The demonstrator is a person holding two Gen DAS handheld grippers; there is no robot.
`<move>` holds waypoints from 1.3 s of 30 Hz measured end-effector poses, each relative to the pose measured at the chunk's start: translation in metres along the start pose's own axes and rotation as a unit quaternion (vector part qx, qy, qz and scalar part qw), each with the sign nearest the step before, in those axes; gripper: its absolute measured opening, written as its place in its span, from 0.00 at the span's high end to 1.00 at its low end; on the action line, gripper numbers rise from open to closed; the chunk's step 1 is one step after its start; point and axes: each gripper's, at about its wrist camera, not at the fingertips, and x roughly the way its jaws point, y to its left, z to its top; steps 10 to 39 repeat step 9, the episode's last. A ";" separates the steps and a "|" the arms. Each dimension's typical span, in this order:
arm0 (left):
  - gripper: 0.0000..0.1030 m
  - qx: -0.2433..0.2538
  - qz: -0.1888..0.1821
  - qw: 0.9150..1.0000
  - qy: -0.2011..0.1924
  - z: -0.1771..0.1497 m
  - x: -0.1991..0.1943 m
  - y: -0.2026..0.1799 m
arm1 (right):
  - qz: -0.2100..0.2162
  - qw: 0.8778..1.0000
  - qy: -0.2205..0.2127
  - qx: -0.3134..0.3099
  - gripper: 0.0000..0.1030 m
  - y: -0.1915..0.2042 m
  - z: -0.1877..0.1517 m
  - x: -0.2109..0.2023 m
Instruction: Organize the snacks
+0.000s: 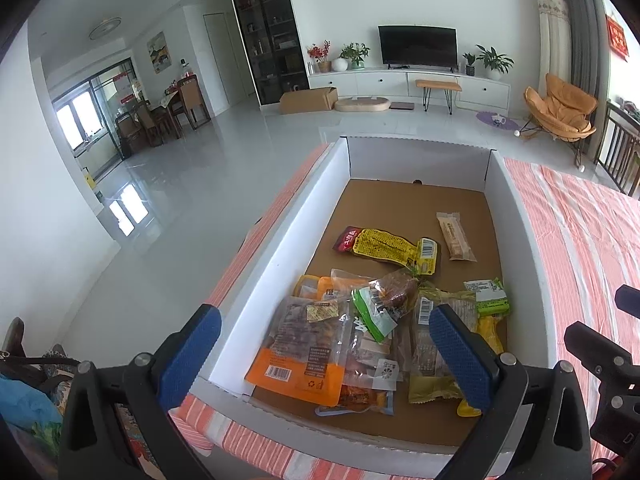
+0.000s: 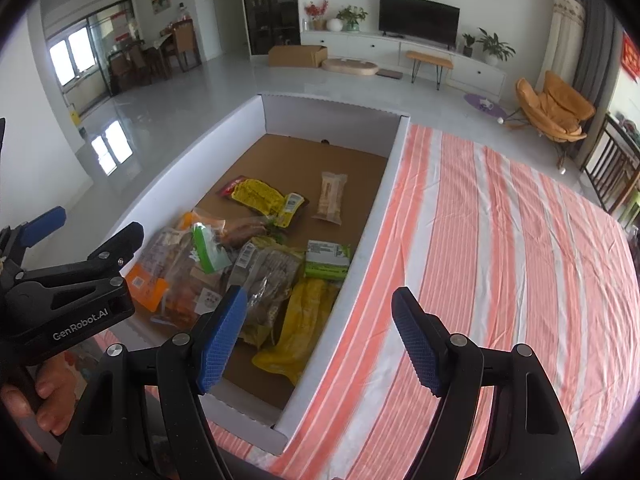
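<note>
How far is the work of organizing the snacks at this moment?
Done: nothing looks sorted; the snack packets lie heaped in the box, and the striped cloth beside it is bare. In hand: nothing; the left gripper and right gripper are open and empty. Left: every packet.

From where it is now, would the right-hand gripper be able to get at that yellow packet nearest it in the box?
Probably yes. The right gripper is open and empty, above the box's near right wall. The yellow packet lies just inside that wall, mostly uncovered, with only a clear packet overlapping its left edge.
</note>
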 end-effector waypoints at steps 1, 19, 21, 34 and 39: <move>0.00 -0.001 0.000 1.000 0.000 0.000 0.000 0.001 | -0.001 1.000 0.000 -0.001 0.24 0.000 0.000 0.000; 0.00 -0.015 -0.019 1.000 -0.002 -0.001 -0.002 0.010 | 0.001 1.000 0.005 -0.001 0.24 0.003 0.001 0.004; 0.00 -0.015 -0.019 1.000 -0.002 -0.001 -0.002 0.010 | 0.001 1.000 0.005 -0.001 0.24 0.003 0.001 0.004; 0.00 -0.015 -0.019 1.000 -0.002 -0.001 -0.002 0.010 | 0.001 1.000 0.005 -0.001 0.24 0.003 0.001 0.004; 0.00 -0.015 -0.019 1.000 -0.002 -0.001 -0.002 0.010 | 0.001 1.000 0.005 -0.001 0.24 0.003 0.001 0.004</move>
